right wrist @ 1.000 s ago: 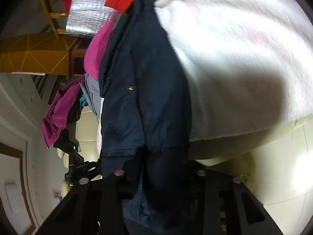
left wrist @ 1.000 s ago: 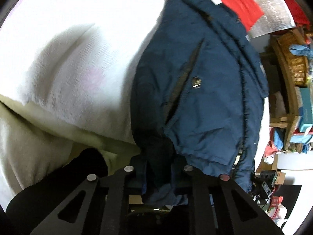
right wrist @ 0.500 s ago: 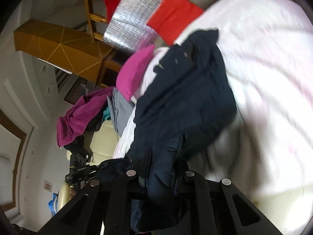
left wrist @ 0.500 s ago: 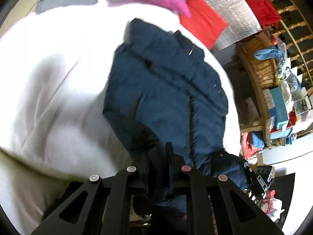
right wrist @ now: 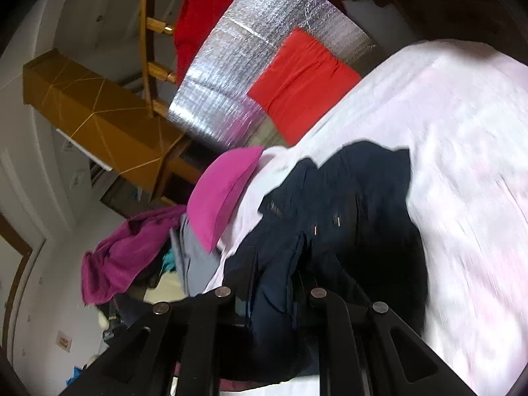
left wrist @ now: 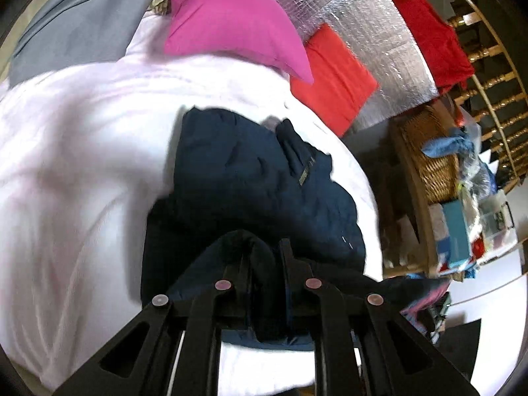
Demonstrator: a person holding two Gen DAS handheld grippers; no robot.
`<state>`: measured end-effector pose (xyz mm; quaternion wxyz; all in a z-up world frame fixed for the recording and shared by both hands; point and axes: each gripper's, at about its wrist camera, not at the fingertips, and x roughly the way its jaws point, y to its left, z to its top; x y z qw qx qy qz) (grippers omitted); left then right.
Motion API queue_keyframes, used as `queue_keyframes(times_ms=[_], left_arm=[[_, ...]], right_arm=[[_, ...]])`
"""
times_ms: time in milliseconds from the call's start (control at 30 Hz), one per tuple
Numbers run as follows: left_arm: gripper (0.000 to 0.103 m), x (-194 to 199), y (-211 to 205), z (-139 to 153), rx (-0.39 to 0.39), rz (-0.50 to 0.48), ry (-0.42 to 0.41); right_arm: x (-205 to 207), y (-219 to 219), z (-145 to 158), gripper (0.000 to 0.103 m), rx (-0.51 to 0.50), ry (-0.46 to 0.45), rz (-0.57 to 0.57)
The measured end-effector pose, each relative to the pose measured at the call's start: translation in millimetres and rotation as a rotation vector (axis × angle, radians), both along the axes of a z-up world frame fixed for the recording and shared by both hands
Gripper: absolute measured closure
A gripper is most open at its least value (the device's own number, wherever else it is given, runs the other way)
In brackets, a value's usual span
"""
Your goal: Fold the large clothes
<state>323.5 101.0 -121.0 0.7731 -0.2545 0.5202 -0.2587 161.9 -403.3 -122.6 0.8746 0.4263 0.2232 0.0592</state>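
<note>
Lying bunched on the white sheet [left wrist: 82, 171], with bare sheet spreading wide to the left of the jacket [left wrist: 250, 178] in the left wrist view and wide to its right in the right wrist view. Crowding the jacket's far end: pink cloth [left wrist: 231, 23], red cloth [left wrist: 333, 76] and silver foil mat [left wrist: 379, 49] just beyond it, grey garment [left wrist: 76, 23] off past the pink one. Dropping away at the sheet's right edge, just beside the jacket, toward a wicker basket [left wrist: 432, 158] and clutter.

Clamping a fold of the jacket's near hem in the left gripper [left wrist: 267, 264], jaws nearly together on the cloth. Pinching another part of the near hem in the right gripper [right wrist: 274, 274], jaws likewise close on fabric.

Running lengthwise away from both grippers, near hem raised in the jaws, far end resting on the sheet and pointing toward the red cloth.
</note>
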Motion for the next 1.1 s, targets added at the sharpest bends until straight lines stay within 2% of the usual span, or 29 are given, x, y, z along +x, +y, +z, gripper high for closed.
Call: queue_keyframes(times_ms=[133,233,367,467,600,667,700,733,767,800,833,867,900,933,1000,1033,1100], left_arm=[[0.090,52.4,-12.2,-15.0,0.066,0.033,-0.008],[0.090,87.7,-16.8,-32.2,0.047,0.035,0.015],[0.090,122.2,-32.2,-52.4,0.085,0.026,0.030],[0.090,144.3,-39.3,-60.5,0.079,0.007,0.038],[0.088,169.4,-39.6,-77.7,0.034,-0.004,0.105],[0.086,178.9,-36.3,-83.9,-0.013,-0.018,0.141],[0.080,182.0,-30.6,-85.1,-0.080,-0.018,0.148],[0.073,182.5,-25.0,-84.0,-0.142,-0.019,0.146],[0.068,182.5,-21.2,-83.1,-0.188,-0.017,0.144],[0.061,179.6,-13.1,-80.1,-0.272,-0.006,0.142],[0.053,174.9,-7.0,-76.9,-0.336,0.007,0.133],[0.049,169.2,-2.5,-72.7,-0.383,0.022,0.114],[0.033,163.8,0.5,-68.5,-0.409,0.034,0.094],[0.017,150.9,7.6,-57.4,-0.415,0.092,0.019],[0.009,128.0,19.1,-40.9,-0.432,0.192,-0.117],[0.008,120.0,20.1,-37.3,-0.437,0.208,-0.134],[0.008,100.8,15.8,-36.2,-0.400,0.231,-0.082]], right_arm=[[57.8,-18.4,-2.5,0.088,-0.017,0.028,-0.062],[95.5,-37.2,-15.8,0.089,0.020,0.054,-0.092],[139.1,-46.8,-33.1,0.089,0.007,0.103,-0.111],[159.8,-56.4,-43.9,0.089,0.028,0.130,-0.126],[186.6,-80.6,-72.0,0.087,0.204,0.225,-0.114],[192.2,-89.5,-82.8,0.080,0.274,0.239,-0.104],[191.8,-94.0,-85.4,0.077,0.313,0.224,-0.102],[188.2,-97.2,-87.1,0.070,0.349,0.202,-0.103],[183.3,-101.5,-86.1,0.051,0.388,0.167,-0.106],[173.3,-107.4,-81.2,0.037,0.418,0.105,-0.131],[159.4,-111.6,-73.3,0.014,0.418,0.046,-0.183],[145.7,-113.1,-65.1,0.009,0.408,-0.004,-0.217],[137.7,-112.8,-58.3,0.009,0.396,-0.027,-0.216],[130.0,-110.0,-49.0,0.009,0.361,-0.014,-0.198],[114.8,-96.6,-33.0,0.009,0.257,0.028,-0.171],[106.5,-87.7,-27.2,0.009,0.203,0.048,-0.158],[87.1,-67.3,-17.9,0.009,0.086,0.098,-0.130]])
